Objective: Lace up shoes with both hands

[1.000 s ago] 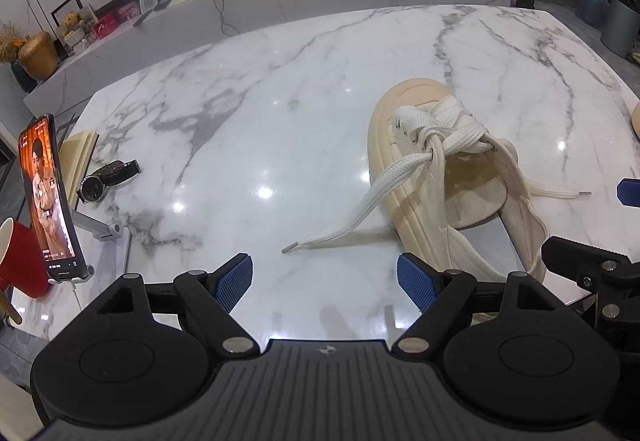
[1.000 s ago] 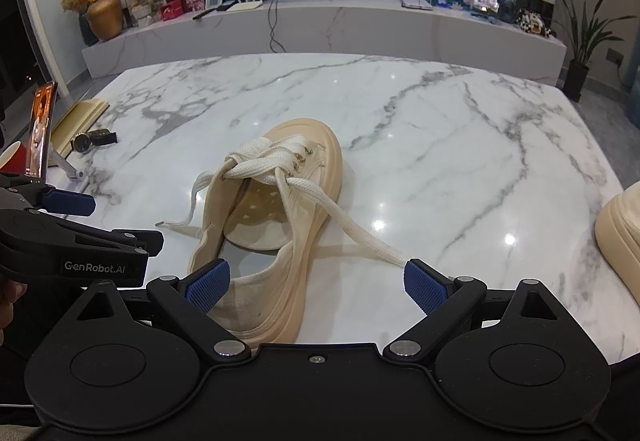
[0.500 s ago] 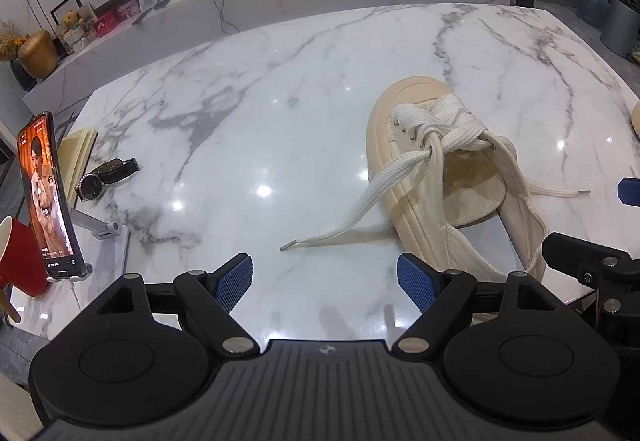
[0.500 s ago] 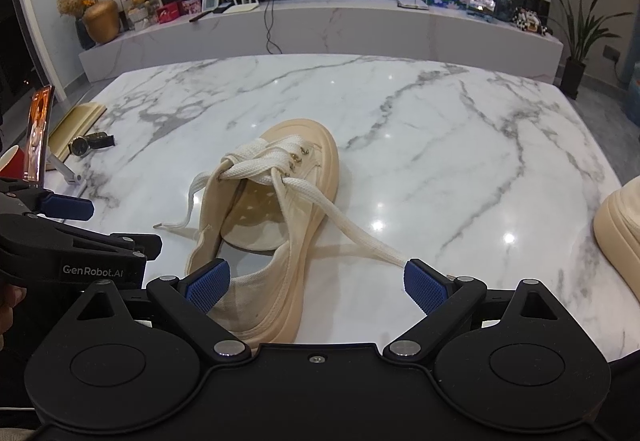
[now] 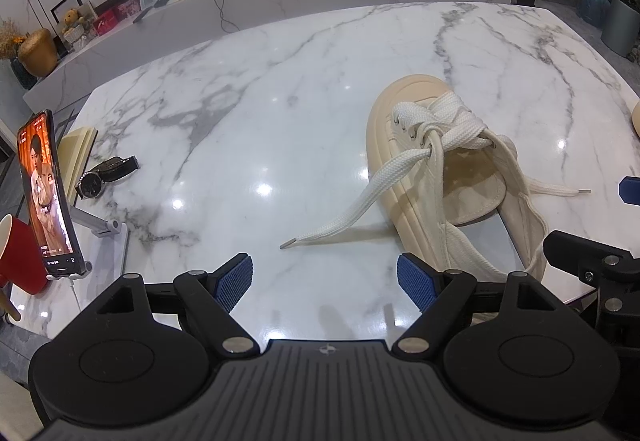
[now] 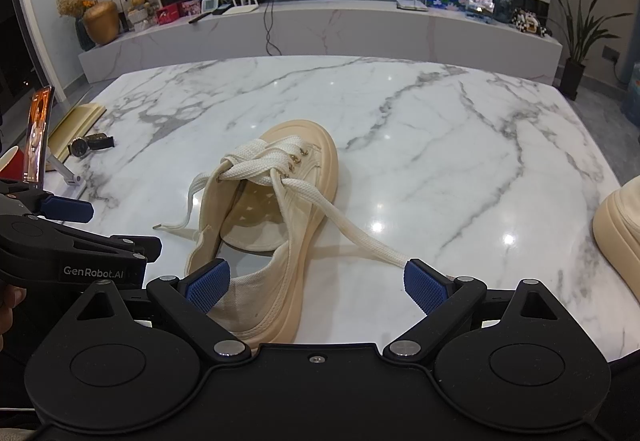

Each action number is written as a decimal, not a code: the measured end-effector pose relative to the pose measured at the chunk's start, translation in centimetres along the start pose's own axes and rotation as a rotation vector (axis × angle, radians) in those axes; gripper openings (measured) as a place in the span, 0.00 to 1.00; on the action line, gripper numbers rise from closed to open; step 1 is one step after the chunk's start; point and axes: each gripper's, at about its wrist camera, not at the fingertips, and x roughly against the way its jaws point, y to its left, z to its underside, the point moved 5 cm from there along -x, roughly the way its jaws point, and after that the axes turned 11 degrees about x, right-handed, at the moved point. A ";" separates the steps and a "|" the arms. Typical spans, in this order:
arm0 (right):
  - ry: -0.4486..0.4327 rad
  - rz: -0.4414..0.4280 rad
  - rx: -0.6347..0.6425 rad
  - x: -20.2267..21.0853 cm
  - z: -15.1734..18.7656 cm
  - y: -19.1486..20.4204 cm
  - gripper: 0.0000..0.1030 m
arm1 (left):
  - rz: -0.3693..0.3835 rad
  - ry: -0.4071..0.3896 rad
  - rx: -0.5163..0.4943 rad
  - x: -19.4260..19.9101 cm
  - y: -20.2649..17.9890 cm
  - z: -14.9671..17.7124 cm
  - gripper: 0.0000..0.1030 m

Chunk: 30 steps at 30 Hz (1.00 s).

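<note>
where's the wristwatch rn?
The black-strapped wristwatch lies on the white marble table near its left edge in both views, beside the propped-up smartphone, well left of the cream shoe.

The sneaker [image 6: 276, 209] lies on the counter [image 6: 440, 145]; the watch [image 6: 86, 145] and phone [image 6: 37, 137] far left, a 2nd shoe [image 6: 618, 225] right.

Shoe [image 6: 316, 161]: cream
Laces [image 5: 360, 201]: white
Table [image 5: 280, 113]: white marble, grey veining
Gripper pads [image 6: 208, 285]: blue, ribbed
Cup [image 5: 16, 257]: red
</note>
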 end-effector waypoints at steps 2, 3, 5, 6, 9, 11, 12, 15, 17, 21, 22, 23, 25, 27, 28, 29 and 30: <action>0.000 0.000 0.000 0.0 0.0 0.0 0.91 | 0.000 0.000 0.000 0.0 0.0 0.0 0.77; 0.000 -0.001 0.001 0.0 0.0 0.0 0.91 | 0.000 0.000 0.000 0.0 0.0 0.0 0.77; 0.000 -0.001 0.001 0.1 0.0 0.0 0.91 | 0.001 0.001 0.001 0.0 0.0 0.0 0.77; 0.000 -0.001 0.001 0.1 0.0 0.0 0.91 | 0.000 0.001 0.002 0.0 0.0 0.0 0.77; 0.000 -0.002 0.002 0.1 0.1 0.1 0.91 | 0.000 0.002 0.004 0.0 0.0 0.1 0.77; 0.001 -0.002 0.002 0.2 0.1 0.1 0.91 | 0.002 0.003 0.006 0.0 0.0 0.1 0.77; 0.001 -0.002 0.002 0.2 0.1 0.1 0.91 | 0.002 0.003 0.006 0.0 0.0 0.1 0.77; 0.001 -0.003 0.003 0.2 0.1 0.1 0.91 | 0.002 0.003 0.005 0.1 -0.1 0.1 0.77; 0.001 -0.003 0.003 0.2 0.1 0.1 0.91 | 0.003 0.004 0.007 0.0 0.0 0.1 0.77; 0.001 -0.004 0.004 0.3 0.1 0.2 0.91 | 0.004 0.005 0.008 0.0 0.2 0.2 0.77; 0.001 -0.004 0.004 0.3 0.1 0.2 0.91 | 0.004 0.005 0.008 -0.1 0.2 0.2 0.77; 0.001 -0.004 0.004 0.3 0.1 0.2 0.91 | 0.003 0.005 0.008 -0.1 0.2 0.2 0.77; 0.001 -0.005 0.004 0.4 0.2 0.2 0.91 | 0.004 0.005 0.007 -0.1 0.2 0.2 0.77; 0.001 -0.005 0.005 0.4 0.2 0.2 0.91 | 0.004 0.005 0.006 0.0 0.2 0.2 0.77; 0.001 -0.005 0.005 0.4 0.2 0.2 0.91 | 0.004 0.006 0.006 0.0 0.2 0.2 0.77; 0.002 -0.005 0.005 0.4 0.2 0.2 0.91 | 0.004 0.006 0.006 -0.1 0.1 0.2 0.77; 0.003 -0.005 0.005 0.4 0.2 0.2 0.91 | 0.003 0.007 0.006 -0.2 0.0 0.3 0.77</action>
